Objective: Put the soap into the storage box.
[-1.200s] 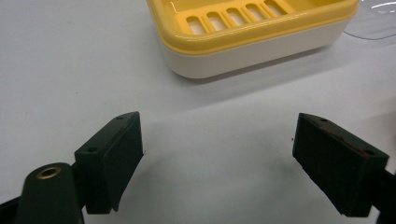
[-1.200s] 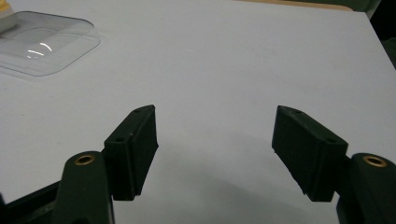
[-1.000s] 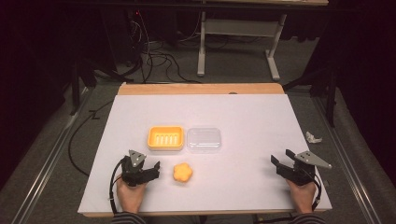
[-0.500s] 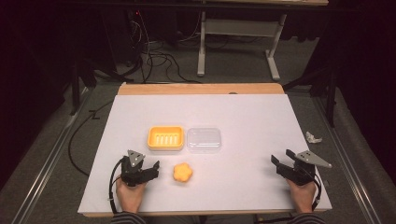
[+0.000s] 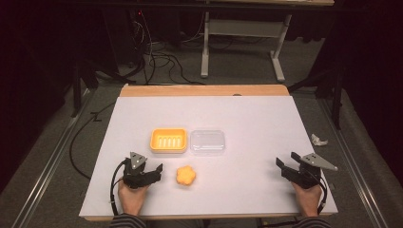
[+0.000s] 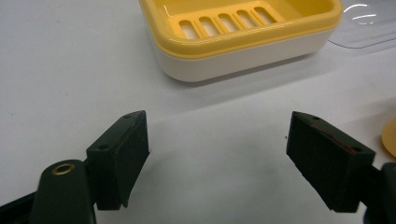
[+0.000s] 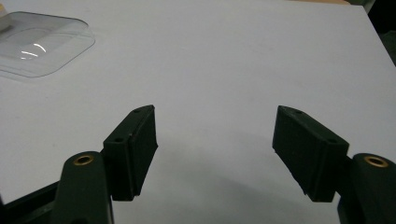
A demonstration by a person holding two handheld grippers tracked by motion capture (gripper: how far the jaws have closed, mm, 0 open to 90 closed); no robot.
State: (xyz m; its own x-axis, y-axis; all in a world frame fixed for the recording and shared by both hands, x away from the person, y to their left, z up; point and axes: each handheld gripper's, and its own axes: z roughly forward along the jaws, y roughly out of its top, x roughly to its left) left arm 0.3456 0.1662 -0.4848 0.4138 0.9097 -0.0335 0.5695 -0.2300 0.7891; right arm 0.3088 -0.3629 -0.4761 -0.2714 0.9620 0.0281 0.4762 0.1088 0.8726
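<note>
Your table (image 5: 247, 118) carries a white sheet over its top, with a strip of bare wood along the far edge. On it, near the middle and a little toward your left, sits the yellow soap dish (image 5: 168, 140); its slotted yellow tray rests on a white base, upright and empty. Touching or just beside its right side lies the clear plastic lid (image 5: 207, 141), flat on the sheet. Nearer to you, in front of the gap between dish and lid, rests the orange flower-shaped soap (image 5: 186, 175), apart from both.

Your left claw (image 5: 154, 172) lies low at the near left of the table, just beside the soap and not touching it. In the left gripper view its 2 jaws stand wide apart and hold nothing, aimed at the dish (image 6: 243, 35), with the soap's edge (image 6: 389, 136) at the right border.

Your right claw (image 5: 284, 167) lies at the near right, well apart from everything. Its jaws are likewise spread wide and empty, the lid (image 7: 39, 44) showing far off.

A small crumpled white scrap (image 5: 318, 140) lies on the floor beyond the table's right edge.
</note>
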